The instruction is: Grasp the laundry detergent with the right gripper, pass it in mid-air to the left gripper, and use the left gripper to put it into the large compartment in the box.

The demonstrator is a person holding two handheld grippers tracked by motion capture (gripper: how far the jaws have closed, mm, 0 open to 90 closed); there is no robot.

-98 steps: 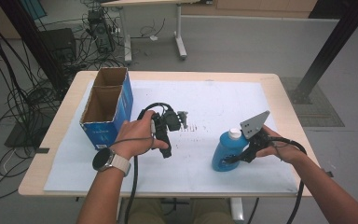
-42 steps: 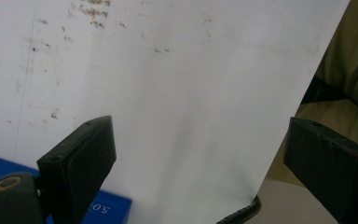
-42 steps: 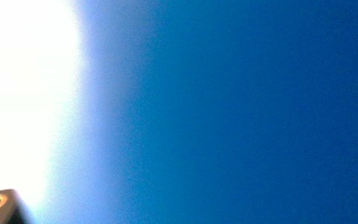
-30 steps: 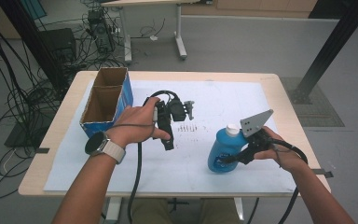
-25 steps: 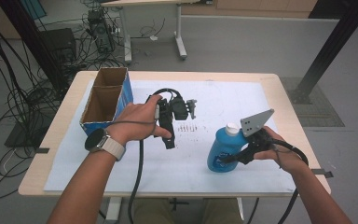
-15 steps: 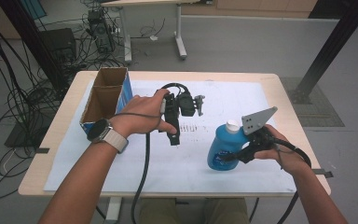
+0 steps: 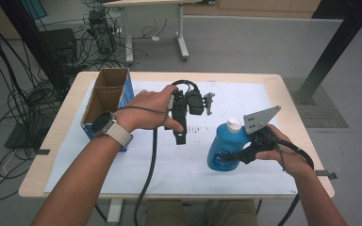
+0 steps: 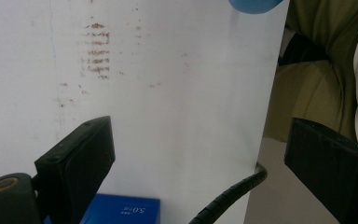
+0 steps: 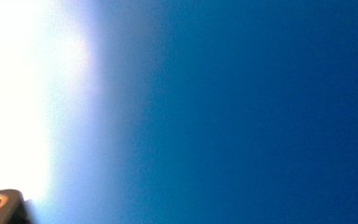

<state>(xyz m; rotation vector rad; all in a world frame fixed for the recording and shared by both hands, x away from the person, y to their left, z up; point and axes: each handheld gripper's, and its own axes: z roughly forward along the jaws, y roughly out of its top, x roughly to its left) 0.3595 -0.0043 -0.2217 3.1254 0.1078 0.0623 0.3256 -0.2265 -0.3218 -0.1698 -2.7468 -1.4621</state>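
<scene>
A blue bottle (image 7: 224,146) with a white cap (image 7: 234,124) stands near the front right of the white paper sheet (image 7: 136,165). My right gripper (image 7: 235,157) is shut on its lower body, and in the right gripper view the blue wall of the bottle (image 9: 261,116) sits right against the camera. My left gripper (image 7: 188,115) hangs above the middle of the sheet and points down. Its jaws (image 8: 198,140) stand wide open with nothing between them. The bottle's bottom edge (image 8: 254,4) peeks in at the top of the left gripper view.
An open cardboard box with blue sides (image 7: 104,101) stands at the left of the table, and its blue side (image 8: 121,210) shows under my left gripper. Brown smudges (image 8: 95,51) mark the paper. A black cable (image 8: 228,196) trails off the near table edge.
My left gripper has risen and drifted to the right and farther from the person, over the middle of the sheet. The right gripper has lifted slightly with the bottle.
</scene>
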